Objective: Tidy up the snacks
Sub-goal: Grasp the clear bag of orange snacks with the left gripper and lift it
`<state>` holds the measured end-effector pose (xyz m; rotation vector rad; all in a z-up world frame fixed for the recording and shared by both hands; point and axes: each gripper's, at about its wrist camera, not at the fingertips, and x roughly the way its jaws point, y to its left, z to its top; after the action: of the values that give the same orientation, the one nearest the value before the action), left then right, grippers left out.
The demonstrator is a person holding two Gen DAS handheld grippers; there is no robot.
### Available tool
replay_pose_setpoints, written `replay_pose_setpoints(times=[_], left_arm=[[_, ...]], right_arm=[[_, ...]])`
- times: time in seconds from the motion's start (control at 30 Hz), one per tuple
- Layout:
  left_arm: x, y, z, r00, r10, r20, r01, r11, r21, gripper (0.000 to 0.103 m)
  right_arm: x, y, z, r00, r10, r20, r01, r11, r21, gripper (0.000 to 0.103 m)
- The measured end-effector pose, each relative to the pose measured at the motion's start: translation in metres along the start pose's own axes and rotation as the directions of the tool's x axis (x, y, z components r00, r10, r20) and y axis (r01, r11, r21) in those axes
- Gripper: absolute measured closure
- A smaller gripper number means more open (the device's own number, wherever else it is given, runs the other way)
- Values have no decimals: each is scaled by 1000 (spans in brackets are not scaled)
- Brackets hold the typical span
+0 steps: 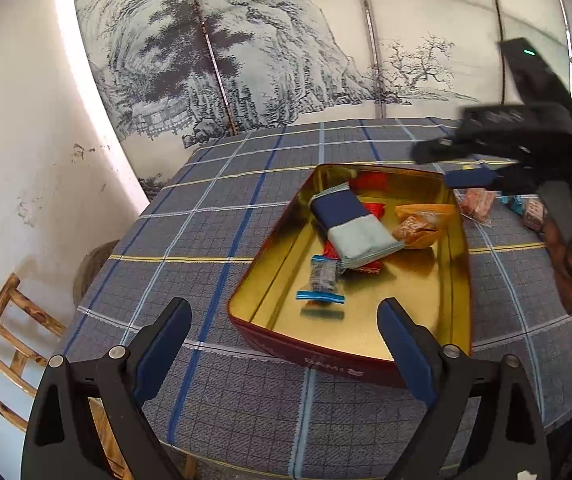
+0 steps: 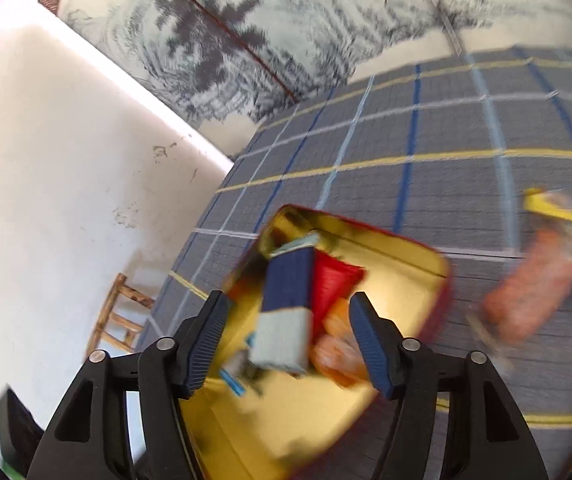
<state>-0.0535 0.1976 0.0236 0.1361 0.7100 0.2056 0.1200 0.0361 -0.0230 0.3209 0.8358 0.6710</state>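
A red tin with a gold inside (image 1: 277,280) sits on the plaid tablecloth. In it lie a navy and pale blue pack (image 1: 354,224), red packets (image 1: 372,182), an orange bag (image 1: 422,224) and a small blue-ended wrapper (image 1: 322,280). My left gripper (image 1: 283,334) is open and empty over the tin's near edge. My right gripper (image 2: 286,338) is open and empty above the tin (image 2: 406,256), over the navy pack (image 2: 288,304); it also shows in the left wrist view (image 1: 470,178) at the tin's far right corner.
Loose snacks lie on the cloth right of the tin: a pink-orange pack (image 2: 526,300), a yellow packet (image 2: 548,206) and blue-ended wrappers (image 1: 514,202). A wooden chair (image 1: 1,340) stands at the table's left. A painted screen (image 1: 245,60) backs the table.
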Motion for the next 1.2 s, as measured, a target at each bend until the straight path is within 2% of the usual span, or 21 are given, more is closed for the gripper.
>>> replay_pose_setpoints(times=[0.07, 0.13, 0.17, 0.23, 0.3, 0.4, 0.47, 0.5, 0.53, 0.6, 0.7, 0.77, 0.83, 1.0, 1.07, 1.1, 1.13, 1.17, 1.2], left_arm=[[-4, -9, 2, 1000, -22, 6, 22, 1000, 21, 10], [-8, -20, 4, 998, -62, 12, 62, 997, 44, 10], [-11, -27, 6, 996, -94, 9, 94, 994, 57, 10], [-13, -45, 11, 986, -165, -9, 166, 983, 83, 11], [-15, -63, 14, 976, -217, -23, 219, 970, 107, 11], [-15, -93, 21, 947, -315, -65, 321, 938, 128, 11], [-11, -115, 28, 911, -399, -109, 410, 905, 117, 11], [-8, -123, 31, 897, -424, -124, 438, 892, 112, 11], [-3, -136, 36, 875, -460, -151, 476, 873, 102, 11], [6, -156, 43, 843, -503, -189, 524, 848, 82, 11], [26, -193, 53, 781, -562, -272, 592, 805, 34, 11], [37, -214, 57, 758, -579, -299, 613, 790, 25, 11], [49, -237, 60, 766, -554, -327, 599, 799, 47, 12], [67, -281, 65, 771, -521, -366, 589, 802, 102, 14], [73, -296, 64, 793, -482, -373, 564, 811, 152, 17], [76, -303, 62, 802, -460, -381, 550, 817, 174, 21], [79, -306, 60, 798, -459, -391, 555, 813, 176, 47], [79, -306, 58, 805, -452, -385, 547, 816, 187, 68], [76, -307, 57, 822, -443, -359, 533, 820, 209, 70]], right_arm=[[-35, -19, -14, 991, -114, 70, 117, 992, -38, 33], [-72, -46, -29, 961, -243, 135, 252, 966, -58, 33], [-89, -58, -37, 939, -303, 161, 316, 947, -62, 33], [-122, -91, -53, 880, -440, 179, 455, 889, -53, 33], [-146, -117, -64, 837, -518, 179, 531, 847, -33, 33], [-178, -154, -79, 793, -585, 170, 592, 806, 11, 33], [-193, -175, -86, 771, -612, 175, 615, 788, 44, 33], [-200, -182, -87, 783, -597, 174, 595, 801, 71, 33], [-210, -189, -89, 794, -578, 191, 570, 816, 98, 33], [-217, -196, -89, 798, -566, 208, 552, 824, 125, 33], [-218, -203, -87, 824, -529, 203, 510, 848, 142, 33], [-218, -204, -88, 837, -505, 212, 484, 863, 145, 33], [-219, -204, -89, 845, -486, 225, 461, 874, 155, 32], [-223, -208, -92, 864, -440, 245, 406, 896, 179, 30], [-223, -208, -93, 868, -429, 252, 394, 902, 176, 29], [-224, -208, -93, 868, -425, 256, 391, 904, 175, 29], [-224, -207, -94, 869, -423, 258, 388, 904, 178, 29], [-225, -208, -94, 870, -419, 261, 383, 906, 180, 28], [-225, -208, -94, 869, -419, 262, 382, 906, 184, 27]])
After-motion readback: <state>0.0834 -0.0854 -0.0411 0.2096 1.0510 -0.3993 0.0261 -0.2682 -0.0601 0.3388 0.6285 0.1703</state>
